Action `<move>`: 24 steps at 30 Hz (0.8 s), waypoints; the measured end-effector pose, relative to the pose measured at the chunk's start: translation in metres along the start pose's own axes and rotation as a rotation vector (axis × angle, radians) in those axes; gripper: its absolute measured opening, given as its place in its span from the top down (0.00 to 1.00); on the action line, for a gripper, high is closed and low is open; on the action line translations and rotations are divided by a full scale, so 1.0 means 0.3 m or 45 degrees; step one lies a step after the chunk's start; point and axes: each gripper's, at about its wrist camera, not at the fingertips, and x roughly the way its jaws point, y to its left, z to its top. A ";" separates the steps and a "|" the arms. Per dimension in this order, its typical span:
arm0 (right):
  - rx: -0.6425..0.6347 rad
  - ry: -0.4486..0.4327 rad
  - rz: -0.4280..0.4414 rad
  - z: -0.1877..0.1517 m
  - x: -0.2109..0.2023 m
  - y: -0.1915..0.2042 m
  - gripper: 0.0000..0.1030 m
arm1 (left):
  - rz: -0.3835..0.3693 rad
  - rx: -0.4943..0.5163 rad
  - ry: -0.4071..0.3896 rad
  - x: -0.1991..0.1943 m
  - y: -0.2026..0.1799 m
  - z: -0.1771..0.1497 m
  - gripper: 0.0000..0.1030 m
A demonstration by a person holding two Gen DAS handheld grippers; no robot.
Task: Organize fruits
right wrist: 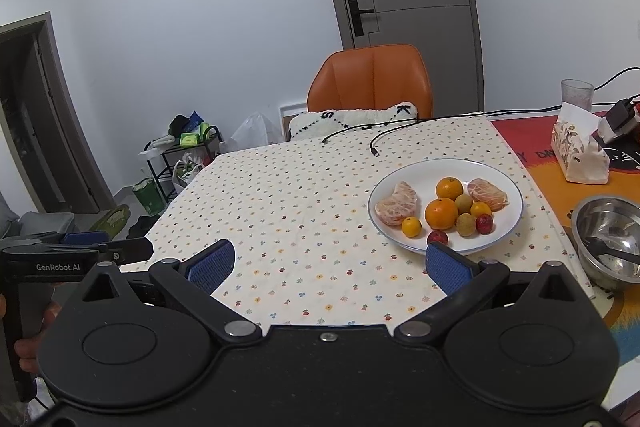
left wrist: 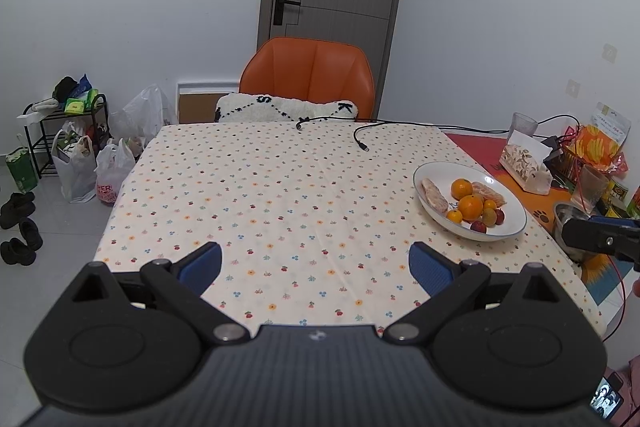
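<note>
Two sets of tongs hovered above the surface (right wrist: 304,195), both spread wide with nothing between their blue pads. You held the left tongs (left wrist: 316,267) over the bare middle of the dotted cloth, well apart from the fruit, while the right tongs (right wrist: 330,263) sat nearer, one pad just in front of the plate's near rim. That placing looked like a ready stance, close enough to reach in but not committed to any piece.

All the fruit lay on one white plate (right wrist: 508,227) with a thin blue rim, towards the right side of the surface. It held two peeled citrus halves (right wrist: 398,205) at opposite sides, two larger oranges (right wrist: 441,213), two small orange fruits (right wrist: 411,227), two yellowish-brown round fruits (right wrist: 466,225), and two small red fruits (right wrist: 484,223). The kinds were mixed together in a loose cluster, some touching.

Right of the plate stood a steel bowl (right wrist: 612,223) holding a dark utensil and no fruit. This fitted either fruit gathered already or fruit waiting to be sorted.
</note>
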 end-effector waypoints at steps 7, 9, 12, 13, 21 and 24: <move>-0.001 0.002 -0.002 0.000 0.000 0.000 0.00 | -0.001 0.001 0.000 0.000 0.000 0.000 0.04; -0.001 0.003 -0.002 0.001 0.002 0.000 0.00 | -0.001 0.002 0.000 0.000 0.001 -0.001 0.04; 0.003 0.002 -0.003 0.000 0.001 0.000 0.00 | 0.001 0.000 0.001 0.001 0.003 -0.003 0.04; 0.005 0.003 -0.003 -0.001 0.001 0.000 0.00 | 0.000 0.000 0.001 0.001 0.006 -0.006 0.04; 0.005 0.003 -0.001 -0.004 0.000 0.001 0.00 | 0.000 0.002 0.001 0.002 0.008 -0.007 0.04; 0.005 0.007 0.000 -0.004 0.003 0.001 0.00 | 0.001 0.000 0.001 0.001 0.005 -0.005 0.04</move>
